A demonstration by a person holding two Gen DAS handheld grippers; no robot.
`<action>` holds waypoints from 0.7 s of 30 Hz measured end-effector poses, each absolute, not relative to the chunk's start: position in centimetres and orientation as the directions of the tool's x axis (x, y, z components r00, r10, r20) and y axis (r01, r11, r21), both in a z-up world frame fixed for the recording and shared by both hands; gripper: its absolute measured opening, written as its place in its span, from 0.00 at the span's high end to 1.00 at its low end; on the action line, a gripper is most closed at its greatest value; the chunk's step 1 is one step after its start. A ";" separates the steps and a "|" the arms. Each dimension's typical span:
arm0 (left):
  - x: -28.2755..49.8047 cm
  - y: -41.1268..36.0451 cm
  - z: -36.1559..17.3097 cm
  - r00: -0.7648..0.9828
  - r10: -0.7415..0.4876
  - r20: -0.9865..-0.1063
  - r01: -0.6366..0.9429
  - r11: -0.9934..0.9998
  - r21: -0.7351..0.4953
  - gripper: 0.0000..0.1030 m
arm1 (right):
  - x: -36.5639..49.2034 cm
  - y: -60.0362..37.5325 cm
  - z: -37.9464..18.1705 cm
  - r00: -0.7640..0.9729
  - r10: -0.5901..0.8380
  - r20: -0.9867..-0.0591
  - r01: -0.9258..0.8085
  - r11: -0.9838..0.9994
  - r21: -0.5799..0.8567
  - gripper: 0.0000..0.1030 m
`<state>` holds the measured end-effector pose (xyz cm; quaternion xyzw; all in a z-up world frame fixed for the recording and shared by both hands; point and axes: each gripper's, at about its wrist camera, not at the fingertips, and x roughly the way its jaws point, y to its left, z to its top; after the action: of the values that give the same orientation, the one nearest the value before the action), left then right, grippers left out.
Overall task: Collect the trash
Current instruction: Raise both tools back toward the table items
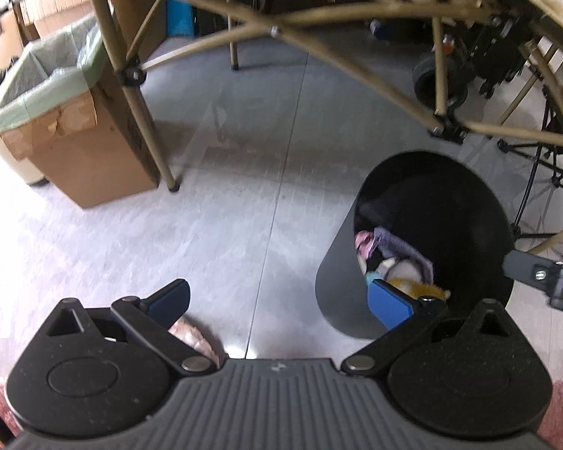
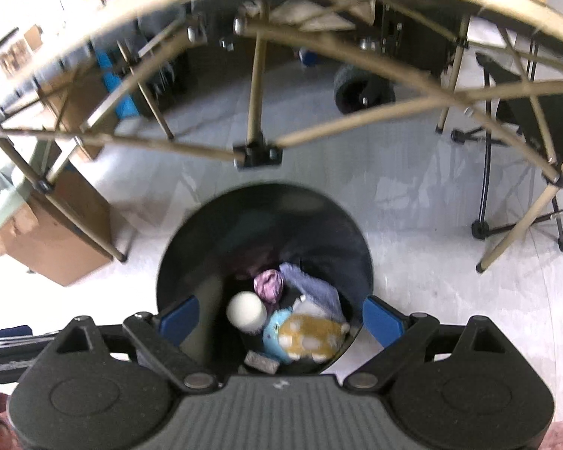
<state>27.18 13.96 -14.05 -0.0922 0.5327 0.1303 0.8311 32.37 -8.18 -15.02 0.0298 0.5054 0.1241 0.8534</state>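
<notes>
Overhead, a tan folding counter frame of crossed tubes spans the pale grey floor, with a brown cardboard box lined with a green bag standing by one leg. Below it the round black trash bin holds a yellow-and-blue soft toy, crumpled purple cloth, a pink wad and a white ball. Directly above the bin the right claw gapes wide and empty, while the left claw, just beside the bin, is likewise spread and holds nothing.

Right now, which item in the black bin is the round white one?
The white ball at the pile's left edge, beside the yellow spotted plush toy in the black bin.
</notes>
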 end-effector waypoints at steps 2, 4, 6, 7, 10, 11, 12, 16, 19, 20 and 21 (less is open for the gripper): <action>27.1 13.6 -13.5 0.431 0.122 -0.894 -0.310 0.951 -0.019 0.00 | 32.0 -8.8 -13.8 0.492 0.252 -0.833 -0.190 0.965 0.179 0.09; 26.9 13.3 -12.8 0.472 0.126 -0.872 -0.302 0.953 -0.025 0.00 | 31.6 -9.5 -12.6 0.531 0.265 -0.805 -0.205 0.962 0.181 0.09; 26.7 12.8 -12.2 0.513 0.140 -0.847 -0.296 0.955 -0.022 0.00 | 31.2 -10.1 -11.3 0.570 0.277 -0.774 -0.221 0.958 0.181 0.09; 26.6 12.5 -11.9 0.533 0.150 -0.833 -0.295 0.955 -0.017 0.00 | 30.9 -10.5 -10.7 0.593 0.286 -0.753 -0.231 0.956 0.180 0.09; 26.2 11.8 -11.0 0.582 0.176 -0.794 -0.294 0.956 -0.004 0.00 | 30.1 -11.5 -8.7 0.663 0.297 -0.687 -0.245 0.953 0.176 0.09; 26.0 11.7 -10.6 0.599 0.180 -0.780 -0.293 0.956 -0.004 0.00 | 29.8 -11.9 -8.1 0.685 0.300 -0.663 -0.249 0.953 0.174 0.09; 25.9 11.5 -10.1 0.616 0.186 -0.765 -0.294 0.956 -0.004 0.00 | 29.6 -12.3 -7.4 0.704 0.306 -0.641 -0.254 0.951 0.175 0.09; 25.2 10.5 -7.6 0.687 0.182 -0.703 -0.272 0.962 -0.017 0.00 | 29.1 -14.0 -5.3 0.768 0.346 -0.539 -0.272 0.938 0.214 0.08; 25.4 9.4 -6.2 0.715 0.187 -0.674 -0.253 0.968 0.001 0.00 | 29.3 -15.3 -3.7 0.825 0.338 -0.453 -0.261 0.939 0.226 0.03; 25.5 9.1 -5.9 0.721 0.186 -0.668 -0.249 0.969 0.001 0.00 | 29.4 -15.8 -3.2 0.843 0.330 -0.424 -0.251 0.940 0.232 0.00; 25.7 8.7 -5.4 0.727 0.182 -0.662 -0.244 0.970 -0.001 0.00 | 29.7 -16.3 -2.8 0.859 0.319 -0.401 -0.238 0.942 0.238 0.00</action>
<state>25.72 8.71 -5.44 -0.0439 0.3509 0.1146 0.9283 29.68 -16.32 -2.83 0.0905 0.2227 0.1450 0.9598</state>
